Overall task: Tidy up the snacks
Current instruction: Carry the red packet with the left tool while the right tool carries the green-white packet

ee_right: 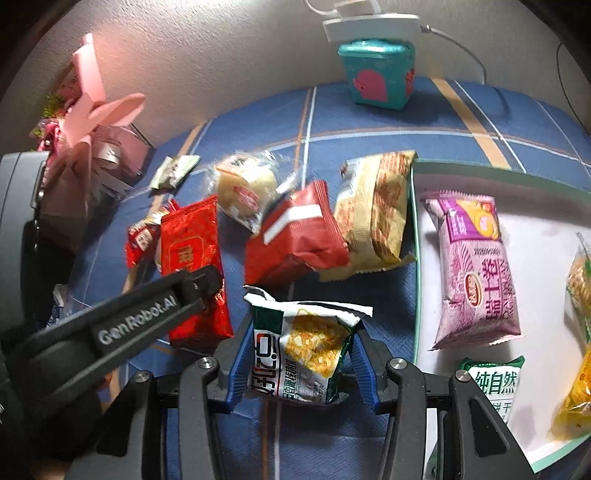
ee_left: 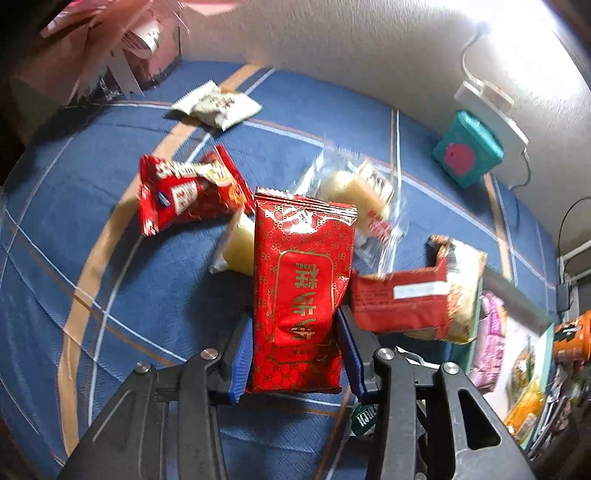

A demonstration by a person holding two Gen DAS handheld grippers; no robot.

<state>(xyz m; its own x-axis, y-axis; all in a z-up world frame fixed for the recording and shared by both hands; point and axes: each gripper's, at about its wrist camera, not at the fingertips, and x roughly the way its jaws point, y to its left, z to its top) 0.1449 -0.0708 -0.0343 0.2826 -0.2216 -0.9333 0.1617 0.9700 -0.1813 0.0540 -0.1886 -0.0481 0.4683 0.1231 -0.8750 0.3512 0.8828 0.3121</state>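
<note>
Blue cloth [ee_left: 122,280]: left claw [ee_left: 295,354] clamps red packet [ee_left: 301,291]; right claw [ee_right: 295,363] clamps green-white packet [ee_right: 301,350].

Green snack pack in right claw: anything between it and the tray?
Nothing visible. The green snack pack sits in the right claw just left of the tray rim; only bare blue cloth lies between.

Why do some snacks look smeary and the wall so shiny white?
In the left wrist view the loose packets, like the small red packet, are motion-blurred, while the red gold-patterned packet in the left tool looks sharper; strong glare whitens the wall. In the right wrist view the green-and-white packet in the right tool is fairly crisp; fisheye bends the tray rim.
</note>
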